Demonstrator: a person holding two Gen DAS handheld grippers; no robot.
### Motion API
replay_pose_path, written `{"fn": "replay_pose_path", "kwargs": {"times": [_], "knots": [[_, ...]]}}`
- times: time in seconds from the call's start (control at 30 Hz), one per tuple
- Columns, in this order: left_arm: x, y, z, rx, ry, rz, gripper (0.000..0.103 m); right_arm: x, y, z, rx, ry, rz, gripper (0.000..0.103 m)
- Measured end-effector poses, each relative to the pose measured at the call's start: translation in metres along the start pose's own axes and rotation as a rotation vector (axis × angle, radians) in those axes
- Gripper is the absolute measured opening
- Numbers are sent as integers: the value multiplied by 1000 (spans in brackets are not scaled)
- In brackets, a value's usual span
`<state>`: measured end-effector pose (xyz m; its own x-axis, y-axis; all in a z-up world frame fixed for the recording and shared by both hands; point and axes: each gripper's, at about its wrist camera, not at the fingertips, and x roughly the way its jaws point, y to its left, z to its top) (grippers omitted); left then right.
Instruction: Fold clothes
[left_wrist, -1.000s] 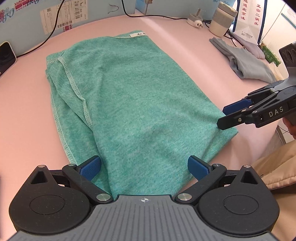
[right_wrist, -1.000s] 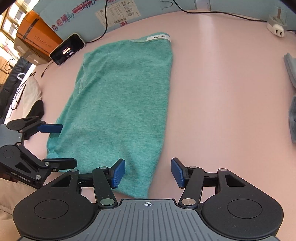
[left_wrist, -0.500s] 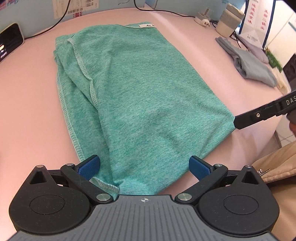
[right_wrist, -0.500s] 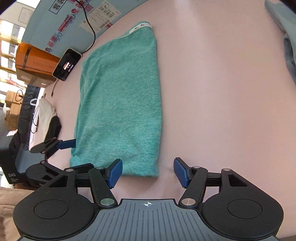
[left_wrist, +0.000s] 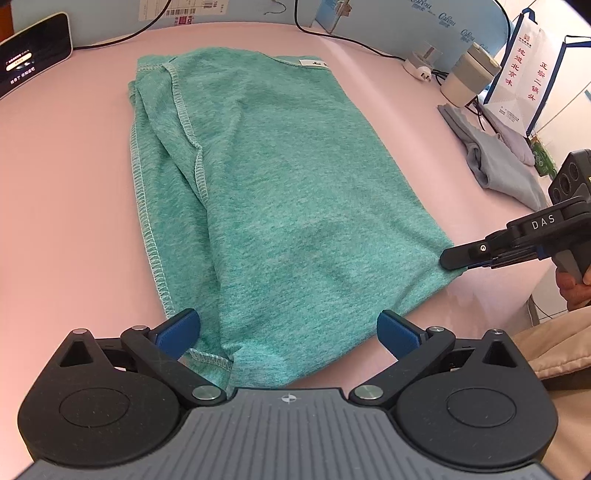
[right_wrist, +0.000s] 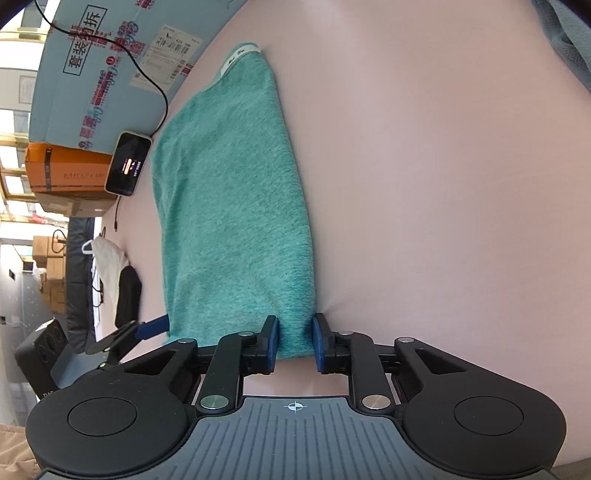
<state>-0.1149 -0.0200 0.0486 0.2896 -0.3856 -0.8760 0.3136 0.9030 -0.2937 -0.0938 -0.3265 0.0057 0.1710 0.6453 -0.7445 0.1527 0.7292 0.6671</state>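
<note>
Beyond the left hand-held gripper (left_wrist: 288, 332), matt black plastic with blue rubbery pads and metal pivots, lies a teal knit garment (left_wrist: 273, 199), soft, heathered, overlock-stitched. Under it, the pink worktop (left_wrist: 66, 206) looks smooth, faintly glossy.

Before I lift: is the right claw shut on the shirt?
Yes. The right claw has just been closing; its pads pinch the green shirt's near corner.

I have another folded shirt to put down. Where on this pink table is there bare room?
Widest bare patch: the pink table between the green garment and the grey clothes. A narrower strip lies between the garment's stitched edge and the phone. The far corner is crowded by a plug, a cup and cables.
</note>
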Motion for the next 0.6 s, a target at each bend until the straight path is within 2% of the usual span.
{"fn": "replay_pose_path", "kwargs": {"times": [0.13, 0.33, 0.47, 0.6], "knots": [[-12, -13, 6, 87, -43, 20, 103, -10, 0, 1, 43, -22, 73, 9], [-9, -39, 17, 248, -71, -30, 103, -10, 9, 16, 142, -41, 219, 9], [-5, -56, 20, 330, -80, -48, 103, -7, 20, 29, 147, -44, 258, 8], [-7, -62, 19, 355, -100, -48, 103, -7, 25, 38, 155, -66, 280, 8]]}}
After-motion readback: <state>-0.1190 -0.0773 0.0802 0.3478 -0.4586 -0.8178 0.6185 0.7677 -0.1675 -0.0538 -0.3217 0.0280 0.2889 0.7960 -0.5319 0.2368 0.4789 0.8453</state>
